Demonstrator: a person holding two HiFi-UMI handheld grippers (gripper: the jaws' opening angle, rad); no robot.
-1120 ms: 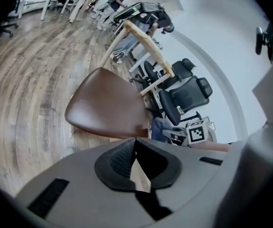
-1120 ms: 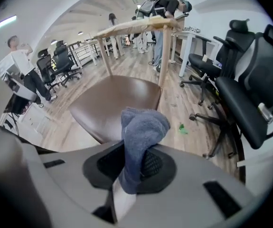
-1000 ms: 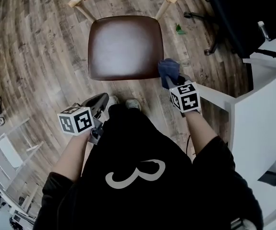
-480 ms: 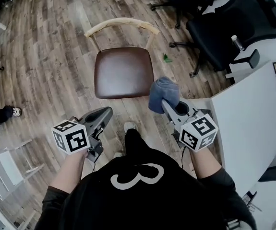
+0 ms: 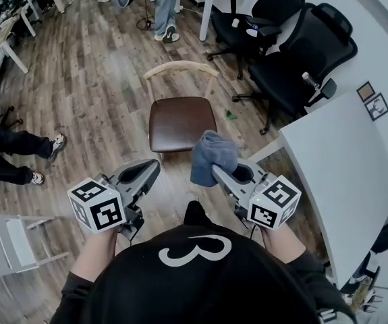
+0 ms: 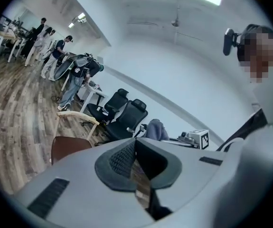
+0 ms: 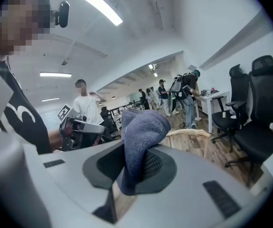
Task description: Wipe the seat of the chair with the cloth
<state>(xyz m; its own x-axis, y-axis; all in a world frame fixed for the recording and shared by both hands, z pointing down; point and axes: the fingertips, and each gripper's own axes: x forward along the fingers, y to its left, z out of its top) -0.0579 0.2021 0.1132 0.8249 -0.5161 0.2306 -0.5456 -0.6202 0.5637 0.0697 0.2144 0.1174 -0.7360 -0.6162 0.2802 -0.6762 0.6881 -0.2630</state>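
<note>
Blue cloth (image 5: 212, 155) sits pinched between the fingers of the right gripper (image 5: 219, 173), centre frame, clear of the brown seat (image 5: 179, 123), which lies ahead, just up-left of it. The left gripper (image 5: 148, 169), fingers pressed together on nothing, hangs equally near.

The cloth (image 5: 212, 154) is seen as soft, napped blue fabric. The chair's seat (image 5: 179, 123) is covered in smooth, faintly glossy brown upholstery; its backrest (image 5: 180, 68) is made of pale, matt wood.
</note>
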